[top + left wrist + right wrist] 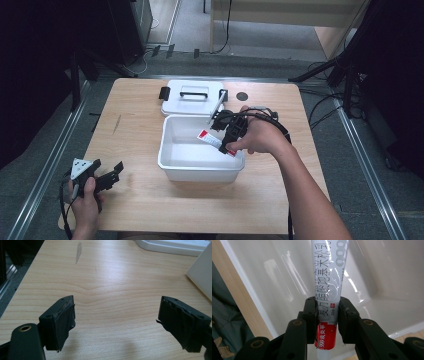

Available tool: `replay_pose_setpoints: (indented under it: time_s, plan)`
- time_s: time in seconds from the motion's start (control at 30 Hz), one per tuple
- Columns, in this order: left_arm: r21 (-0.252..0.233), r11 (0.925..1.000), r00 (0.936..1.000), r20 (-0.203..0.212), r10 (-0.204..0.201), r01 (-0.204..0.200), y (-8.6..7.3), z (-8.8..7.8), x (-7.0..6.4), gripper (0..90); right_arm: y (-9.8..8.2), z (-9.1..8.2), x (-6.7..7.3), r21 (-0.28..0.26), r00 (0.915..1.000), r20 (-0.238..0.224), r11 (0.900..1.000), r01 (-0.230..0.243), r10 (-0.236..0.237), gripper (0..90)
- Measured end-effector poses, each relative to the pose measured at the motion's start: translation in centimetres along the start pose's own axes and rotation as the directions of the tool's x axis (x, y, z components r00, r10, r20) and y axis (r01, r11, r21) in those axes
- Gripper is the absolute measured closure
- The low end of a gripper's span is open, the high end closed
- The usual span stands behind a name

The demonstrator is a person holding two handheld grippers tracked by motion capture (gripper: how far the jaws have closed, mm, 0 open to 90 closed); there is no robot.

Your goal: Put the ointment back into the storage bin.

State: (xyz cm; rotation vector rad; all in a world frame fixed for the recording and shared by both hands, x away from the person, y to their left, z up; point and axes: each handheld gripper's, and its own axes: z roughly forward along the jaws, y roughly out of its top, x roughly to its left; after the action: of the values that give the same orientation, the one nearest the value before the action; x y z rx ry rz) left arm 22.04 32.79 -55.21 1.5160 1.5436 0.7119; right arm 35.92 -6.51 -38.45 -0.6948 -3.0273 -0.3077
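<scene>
Two risks from above: your right hand-held gripper [226, 142] holds the red-and-white ointment tube [210, 137] over the white plastic bin [200, 170]; a tilt could drop it outside. Left gripper view: your left hand-held gripper [117, 322] gapes empty over the wooden table [112, 277]. Right gripper view: pads [310, 312] pinch the slick tube near its tail, so it may slip.

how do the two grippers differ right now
The left gripper has its jaws wide apart with nothing between them; the right gripper is shut on a red-and-white tube. The left sits low at the table edge; the right is held over the white bin. Both have black jaws.
</scene>
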Motion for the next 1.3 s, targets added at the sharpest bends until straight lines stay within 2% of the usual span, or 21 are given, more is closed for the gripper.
replay_pose_setpoints:
  time_s: [0.77,1.3]
  plan:
    - [-0.001,1.0000,1.0000,0.001,-0.002,0.002,0.0,0.0,0.0,14.8,-0.6,3.0,0.1,0.027,0.9990,-0.044,1.000,0.011,-0.010,72.1]
    - [0.000,1.0000,1.0000,0.001,-0.001,0.001,0.0,0.0,0.0,14.8,-0.6,5.0,0.3,0.065,0.9987,-0.047,0.998,0.020,-0.017,72.0]
